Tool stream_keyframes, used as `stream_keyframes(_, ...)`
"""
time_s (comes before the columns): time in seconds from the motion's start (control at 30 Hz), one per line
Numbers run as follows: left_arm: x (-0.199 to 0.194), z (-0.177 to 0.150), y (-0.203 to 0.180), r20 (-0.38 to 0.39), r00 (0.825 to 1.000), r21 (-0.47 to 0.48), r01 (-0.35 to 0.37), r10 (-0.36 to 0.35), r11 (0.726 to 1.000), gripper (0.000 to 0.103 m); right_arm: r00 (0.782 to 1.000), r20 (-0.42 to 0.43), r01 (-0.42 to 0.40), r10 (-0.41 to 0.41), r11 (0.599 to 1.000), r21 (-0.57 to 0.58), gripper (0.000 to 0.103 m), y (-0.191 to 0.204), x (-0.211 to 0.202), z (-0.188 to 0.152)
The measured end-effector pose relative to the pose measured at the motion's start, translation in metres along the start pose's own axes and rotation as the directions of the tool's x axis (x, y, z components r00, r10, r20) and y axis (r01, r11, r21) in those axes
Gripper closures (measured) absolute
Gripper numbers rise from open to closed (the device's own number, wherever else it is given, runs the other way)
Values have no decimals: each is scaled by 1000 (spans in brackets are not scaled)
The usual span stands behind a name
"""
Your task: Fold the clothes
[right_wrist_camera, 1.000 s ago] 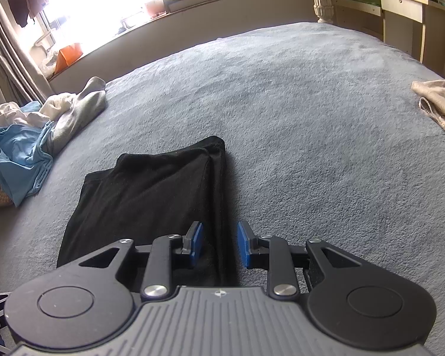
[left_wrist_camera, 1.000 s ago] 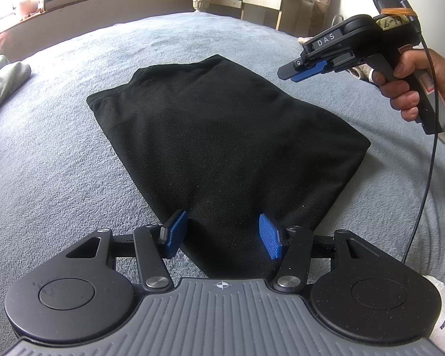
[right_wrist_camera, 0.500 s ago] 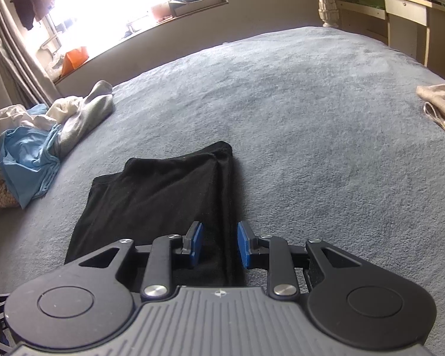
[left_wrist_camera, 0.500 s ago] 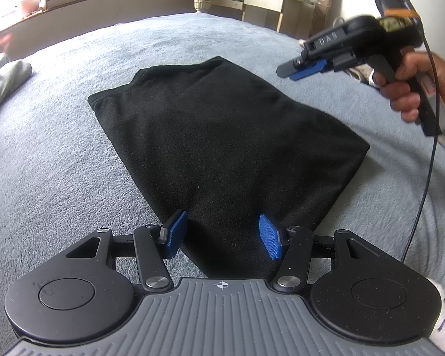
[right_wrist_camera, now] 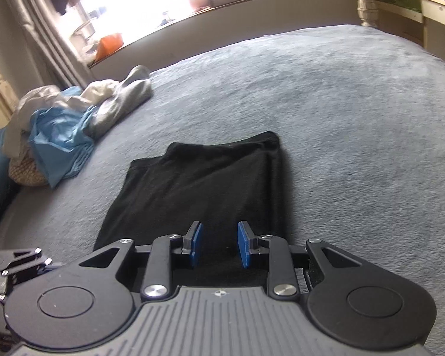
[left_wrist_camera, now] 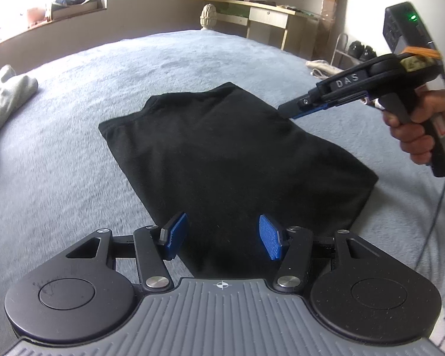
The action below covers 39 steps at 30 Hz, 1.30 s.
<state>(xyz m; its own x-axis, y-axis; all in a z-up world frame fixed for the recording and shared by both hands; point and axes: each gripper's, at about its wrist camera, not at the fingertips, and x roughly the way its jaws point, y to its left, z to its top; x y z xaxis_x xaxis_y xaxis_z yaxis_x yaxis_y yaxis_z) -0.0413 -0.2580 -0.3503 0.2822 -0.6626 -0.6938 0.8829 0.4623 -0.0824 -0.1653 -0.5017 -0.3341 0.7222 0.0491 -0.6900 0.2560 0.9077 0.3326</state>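
The left tool (left_wrist_camera: pixel 219 238) hangs released over the near edge of the black garment (left_wrist_camera: pixel 222 160), lying flat on the bed (left_wrist_camera: pixel 59 160) ahead. The right tool (right_wrist_camera: pixel 219 244), narrowly parted, holds nothing; both should pinch matching near corners before folding forward.

"DAS" raised on the right gripper (left_wrist_camera: pixel 293 111) arm

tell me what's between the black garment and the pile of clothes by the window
Only bare grey blanket; the right wrist view shows nothing between the black garment and the pile of clothes.
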Motion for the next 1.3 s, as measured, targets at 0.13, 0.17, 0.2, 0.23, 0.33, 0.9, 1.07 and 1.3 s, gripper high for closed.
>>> stream_keyframes(0.13, 11, 2, 3, -26, 999, 3, -23, 23, 1000, 49, 997, -27, -73, 72, 996, -50, 75, 17, 5, -4)
stream_keyframes(0.17, 13, 2, 4, -34, 999, -2, -25, 25, 1000, 49, 995, -37, -90, 88, 994, -64, 75, 22, 6, -6)
stream_keyframes(0.2, 15, 2, 5, -40, 999, -7, -26, 26, 1000, 49, 994, -44, -103, 100, 992, -80, 75, 26, 7, -8)
stream_keyframes(0.23, 15, 1, 6, -43, 999, -11, -25, 25, 1000, 49, 993, -53, -114, 110, 989, -95, 75, 29, 9, -9)
stream_keyframes(0.33, 15, 0, 7, -44, 999, -12, -25, 24, 1000, 49, 988, -88, -137, 127, 984, -114, 75, 35, 15, -14)
stream_keyframes(0.9, 14, -5, 7, -46, 999, -20, -26, 25, 999, 49, 984, -88, -164, 155, 981, -107, 74, 24, 13, -10)
stream_keyframes(1.07, 14, -4, 7, -48, 999, -24, -26, 25, 999, 49, 956, -182, -252, 229, 961, -113, 73, 40, 30, -27)
stream_keyframes(1.3, 14, -5, 6, -48, 999, -24, -27, 26, 999, 49, 982, -119, -153, 145, 986, -64, 74, 21, 29, -17)
